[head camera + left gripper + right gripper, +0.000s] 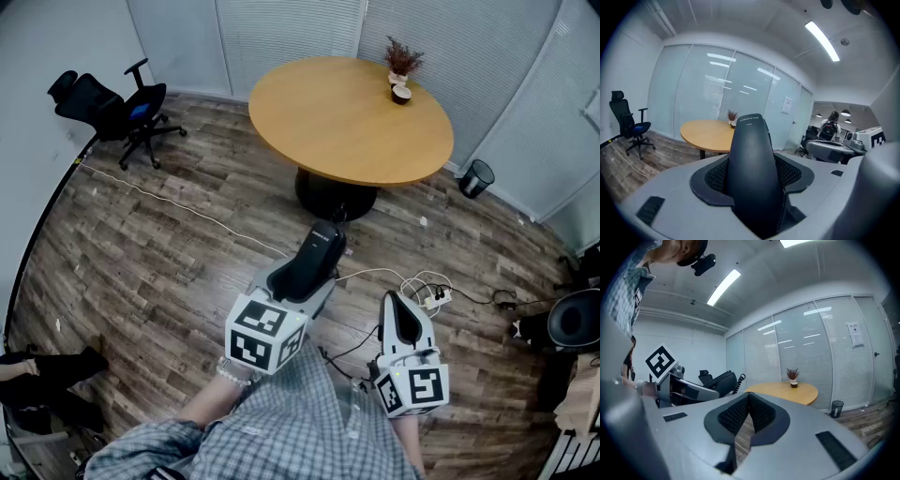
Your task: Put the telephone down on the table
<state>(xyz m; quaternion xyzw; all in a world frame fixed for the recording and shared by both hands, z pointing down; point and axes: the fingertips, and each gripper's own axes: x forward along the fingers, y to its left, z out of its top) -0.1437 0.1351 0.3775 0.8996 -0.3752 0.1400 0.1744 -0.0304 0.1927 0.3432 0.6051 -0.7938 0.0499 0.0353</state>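
The left gripper (302,279) pinches the telephone (751,159) between its jaws, top jutting beyond them.

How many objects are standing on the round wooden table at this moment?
2: a small potted plant near the far edge of the table, and a small dark bowl right beside it. Nothing else shows there.

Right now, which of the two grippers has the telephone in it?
The left gripper: its jaws are clamped on the black telephone handset. The right gripper has its jaws together with nothing between them.
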